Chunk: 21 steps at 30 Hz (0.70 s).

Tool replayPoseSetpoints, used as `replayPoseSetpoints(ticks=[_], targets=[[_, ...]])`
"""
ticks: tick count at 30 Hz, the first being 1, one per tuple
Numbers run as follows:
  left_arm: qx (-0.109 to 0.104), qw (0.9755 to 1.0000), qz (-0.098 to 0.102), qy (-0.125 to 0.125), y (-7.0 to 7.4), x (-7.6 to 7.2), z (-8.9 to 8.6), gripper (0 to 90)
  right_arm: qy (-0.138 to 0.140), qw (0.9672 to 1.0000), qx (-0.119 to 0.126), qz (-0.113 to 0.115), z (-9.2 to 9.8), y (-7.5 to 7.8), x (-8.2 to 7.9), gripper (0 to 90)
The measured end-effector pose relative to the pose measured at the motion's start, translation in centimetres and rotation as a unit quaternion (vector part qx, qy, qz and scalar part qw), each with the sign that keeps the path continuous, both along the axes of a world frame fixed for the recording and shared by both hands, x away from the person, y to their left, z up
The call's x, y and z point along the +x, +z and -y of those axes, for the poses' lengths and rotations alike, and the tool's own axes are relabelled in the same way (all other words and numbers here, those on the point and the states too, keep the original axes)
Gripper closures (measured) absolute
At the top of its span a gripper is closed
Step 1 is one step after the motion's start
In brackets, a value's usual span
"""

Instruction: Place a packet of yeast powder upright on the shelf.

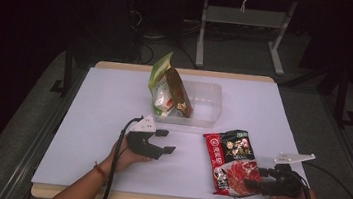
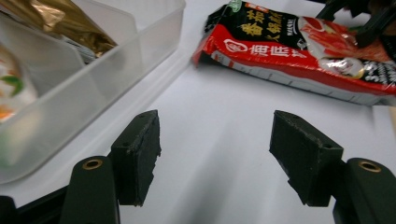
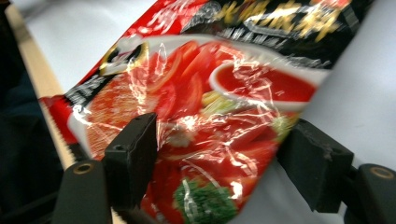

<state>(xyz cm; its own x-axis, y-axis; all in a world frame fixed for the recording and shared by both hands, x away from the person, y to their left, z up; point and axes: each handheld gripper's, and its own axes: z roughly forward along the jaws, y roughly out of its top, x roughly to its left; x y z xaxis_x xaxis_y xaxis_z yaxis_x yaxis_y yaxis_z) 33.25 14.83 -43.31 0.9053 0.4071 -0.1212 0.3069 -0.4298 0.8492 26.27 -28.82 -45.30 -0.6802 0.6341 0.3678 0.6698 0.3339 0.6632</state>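
The red packet point(image 1: 232, 160) lies lengthwise toward the table's point(image 1: 104, 101) near edge, its near end between the right gripper's point(image 1: 254, 181) parted jaws, while the left gripper point(image 1: 167, 141) waits open, farther off.

High view overhead, far; tongs views close; share red packet point(image 1: 232, 161).

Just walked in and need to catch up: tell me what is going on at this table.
A person holds a gripper in each hand at a white table. The right gripper has its jaws open on either side of the near end of a red and black packet lying flat. The left gripper is open with nothing between its jaws, beside a clear plastic tub. A green and gold snack bag stands in the tub.
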Motion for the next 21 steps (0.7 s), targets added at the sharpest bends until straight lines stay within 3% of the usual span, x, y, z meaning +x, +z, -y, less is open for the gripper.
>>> replayPoseSetpoints(ticks=[6,12,18,21], targets=[[0.013,0.9991,-0.03,-0.026,-0.7,0.0,1.3,32.0,-0.003,1.0,-0.004,-0.001,-0.4,0.1,-0.1,26.7],[0.012,0.9974,-0.054,-0.046,-1.1,-0.2,2.7,32.1,-0.007,0.9999,-0.009,-0.002,-1.0,0.2,-0.4,27.0],[0.014,0.9949,-0.081,-0.059,-1.4,-0.3,3.8,31.1,0.008,0.9999,-0.007,-0.005,-1.9,0.2,-0.6,27.1],[0.015,0.9946,-0.086,-0.056,-1.5,-0.4,4.3,27.5,0.014,0.9998,-0.01,-0.007,-2.4,0.2,-0.6,27.0]])
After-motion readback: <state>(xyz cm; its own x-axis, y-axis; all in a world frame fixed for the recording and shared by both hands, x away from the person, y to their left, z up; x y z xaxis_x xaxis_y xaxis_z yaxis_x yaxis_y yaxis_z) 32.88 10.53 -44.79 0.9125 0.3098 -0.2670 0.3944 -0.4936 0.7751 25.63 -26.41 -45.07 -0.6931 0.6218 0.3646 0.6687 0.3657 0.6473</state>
